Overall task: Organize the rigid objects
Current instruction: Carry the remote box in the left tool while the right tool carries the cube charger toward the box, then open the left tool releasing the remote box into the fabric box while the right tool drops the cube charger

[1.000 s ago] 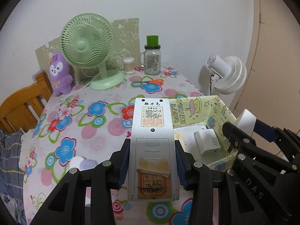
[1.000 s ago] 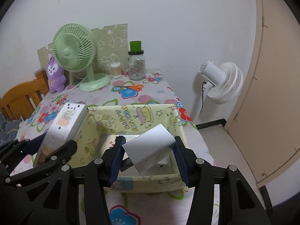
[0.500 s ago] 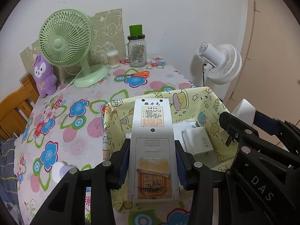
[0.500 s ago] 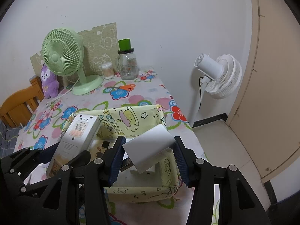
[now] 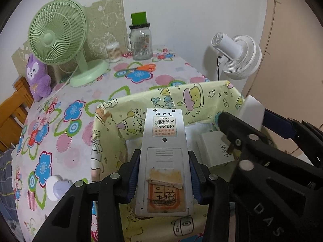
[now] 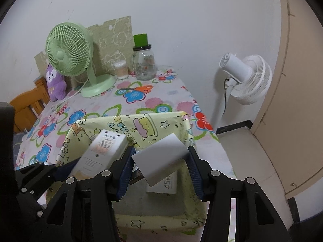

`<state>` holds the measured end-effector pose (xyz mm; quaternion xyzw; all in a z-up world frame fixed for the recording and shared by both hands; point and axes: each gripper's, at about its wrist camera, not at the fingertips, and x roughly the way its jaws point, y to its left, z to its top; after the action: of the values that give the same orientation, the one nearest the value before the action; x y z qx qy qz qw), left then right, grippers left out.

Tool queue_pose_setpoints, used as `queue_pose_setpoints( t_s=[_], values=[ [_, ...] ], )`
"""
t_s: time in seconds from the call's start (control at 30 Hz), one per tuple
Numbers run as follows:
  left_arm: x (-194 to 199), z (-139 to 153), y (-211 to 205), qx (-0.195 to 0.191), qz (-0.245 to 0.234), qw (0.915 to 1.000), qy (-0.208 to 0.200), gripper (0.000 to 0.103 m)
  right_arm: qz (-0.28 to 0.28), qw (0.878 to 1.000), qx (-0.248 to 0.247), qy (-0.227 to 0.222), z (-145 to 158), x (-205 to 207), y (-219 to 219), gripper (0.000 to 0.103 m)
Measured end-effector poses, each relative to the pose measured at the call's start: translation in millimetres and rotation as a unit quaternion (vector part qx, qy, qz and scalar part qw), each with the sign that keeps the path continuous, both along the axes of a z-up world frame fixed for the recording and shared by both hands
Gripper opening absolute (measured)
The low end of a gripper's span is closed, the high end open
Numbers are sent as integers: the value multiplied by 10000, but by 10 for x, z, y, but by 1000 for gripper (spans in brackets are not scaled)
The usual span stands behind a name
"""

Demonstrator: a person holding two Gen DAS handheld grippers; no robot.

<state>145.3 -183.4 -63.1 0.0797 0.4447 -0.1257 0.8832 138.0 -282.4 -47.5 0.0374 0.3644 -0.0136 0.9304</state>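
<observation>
Two fans | floral table (image 5: 66,147) | white wall (image 6: 181,20) | beige door (image 6: 298,100)

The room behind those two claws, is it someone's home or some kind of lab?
Most likely a home, perhaps a bedroom or small dining corner. A table with a flowered tablecloth carries a green desk fan and a purple plush toy, and a white standing fan is beside it on the floor.

Two black angular grippers, left gripper (image 5: 164,171), right gripper (image 6: 160,169), blue finger pads (image 6: 125,169), silver screws, "DAS" lettering lower right of the left wrist view
</observation>
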Motion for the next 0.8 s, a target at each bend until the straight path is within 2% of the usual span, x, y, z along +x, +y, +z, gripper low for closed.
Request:
queue_pose_setpoints(
  t_s=[0.1,0.23,0.3,0.37,0.47,0.7,0.8],
  values=[
    [38,-52,-7,48,-6,9999,134,46,21,10000,6,93,-56,71,11,55],
    [38,-40,-21,61,-32,9999,80,47,53,9998,12,207,-128,162,18,55],
    [61,-52,-6,73,8,9999,131,55,76,9997,5,244,-146,200,42,55],
    [71,-62,-1,135,30,9998,127,58,116,9994,46,325,-178,240,54,55],
    [68,-59,-8,155,2,9998,104,71,155,9991,96,387,-222,279,68,55],
    [98,-61,-9,215,8,9997,100,73,303,9990,131,313,-229,343,83,56],
    [105,-59,-9,181,-35,9998,107,74,351,9989,154,258,-226,352,84,66]
  ],
)
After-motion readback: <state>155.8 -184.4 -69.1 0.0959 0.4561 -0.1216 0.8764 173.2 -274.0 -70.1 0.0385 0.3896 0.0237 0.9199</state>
